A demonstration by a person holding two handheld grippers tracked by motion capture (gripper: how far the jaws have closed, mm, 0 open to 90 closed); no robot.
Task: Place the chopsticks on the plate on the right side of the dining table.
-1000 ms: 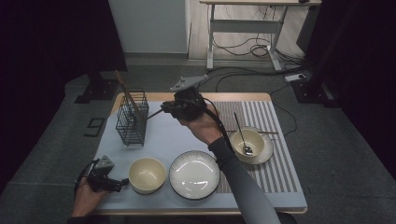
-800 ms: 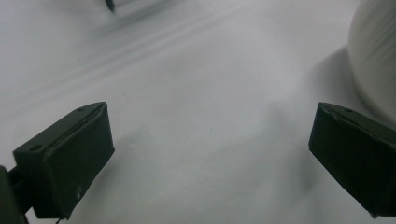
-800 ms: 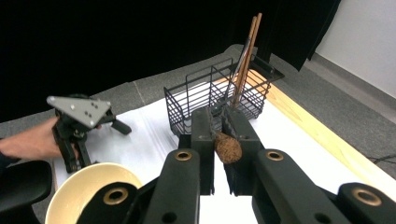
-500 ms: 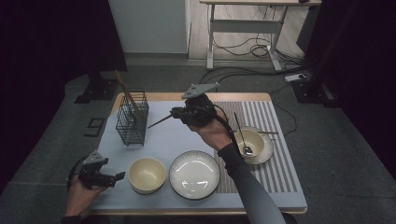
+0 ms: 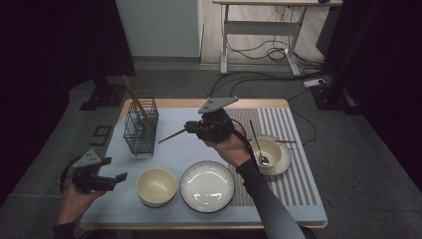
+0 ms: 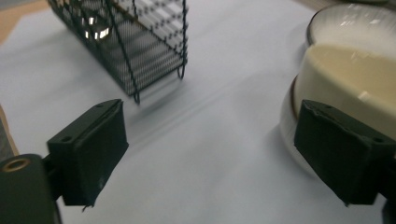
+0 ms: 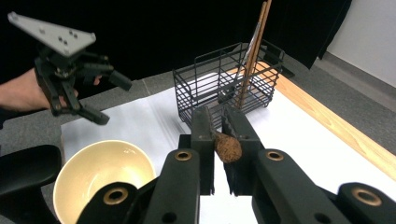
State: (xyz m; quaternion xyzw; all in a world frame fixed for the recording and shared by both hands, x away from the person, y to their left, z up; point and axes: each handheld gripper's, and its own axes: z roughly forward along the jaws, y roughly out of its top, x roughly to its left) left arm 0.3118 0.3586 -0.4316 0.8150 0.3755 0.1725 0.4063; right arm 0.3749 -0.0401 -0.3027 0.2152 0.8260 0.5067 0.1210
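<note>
The table (image 5: 298,219) carries a pale mat whose middle, between the wire basket (image 5: 141,130) at about ten o'clock and the striped mat (image 5: 293,124) at three o'clock, lies bare and gives the widest room for moving; its wooden far edge runs just behind the basket, and the near edge sits close under the white plate (image 5: 207,185) and the cream bowl (image 5: 157,186) at six and seven o'clock. A smaller bowl (image 5: 266,152) on a saucer with a spoon in it stands on the striped mat at four o'clock from the centre. The basket holds upright sticks that lean toward twelve o'clock. The right tongs (image 5: 191,128) hang over the bare centre, pointing toward nine o'clock at the basket, and are squeezed nearly together on a brown chopstick (image 5: 171,135); in the right gripper view its thick brown end (image 7: 227,147) sits pinched between the two black jaws, while its thin tip reaches toward the basket without touching it. The left tongs (image 5: 115,180) float off the table's eight o'clock corner, just beside the cream bowl (image 6: 355,74), standing wide with nothing between them, though they have just been closing a little.
</note>
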